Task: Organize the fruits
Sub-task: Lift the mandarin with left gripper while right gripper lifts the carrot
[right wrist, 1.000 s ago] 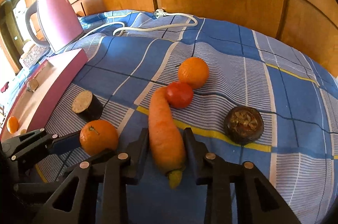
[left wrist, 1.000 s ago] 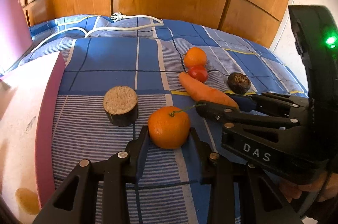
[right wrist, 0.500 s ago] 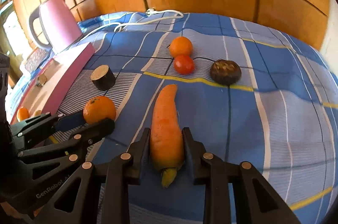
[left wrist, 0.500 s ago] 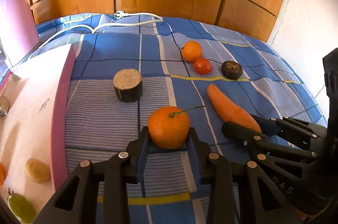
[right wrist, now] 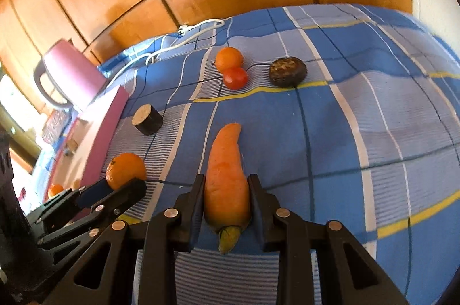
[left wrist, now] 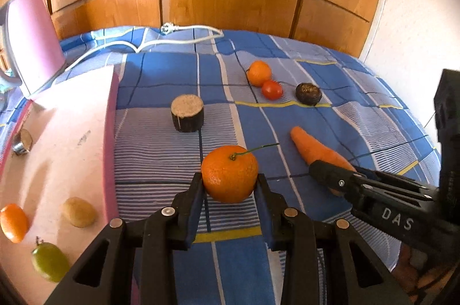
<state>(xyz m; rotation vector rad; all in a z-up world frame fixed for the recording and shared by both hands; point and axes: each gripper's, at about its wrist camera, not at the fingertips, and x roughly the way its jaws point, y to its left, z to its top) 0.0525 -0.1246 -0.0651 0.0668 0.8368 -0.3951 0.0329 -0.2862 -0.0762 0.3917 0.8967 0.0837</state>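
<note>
The left gripper (left wrist: 230, 187) clamps a stemmed mandarin (left wrist: 229, 173); the right gripper (right wrist: 225, 198) grips a carrot (right wrist: 227, 175). Four small pieces already lie in the pink tray (left wrist: 57, 149) at nine o'clock. At twelve o'clock a second mandarin (left wrist: 259, 72), tomato (left wrist: 272, 89) and two dark cut pieces wait on the cloth.

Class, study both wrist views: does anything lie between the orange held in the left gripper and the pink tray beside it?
Nothing visible does. The orange sits clamped in the left gripper, and only bare striped cloth separates it from the pink tray.
</note>
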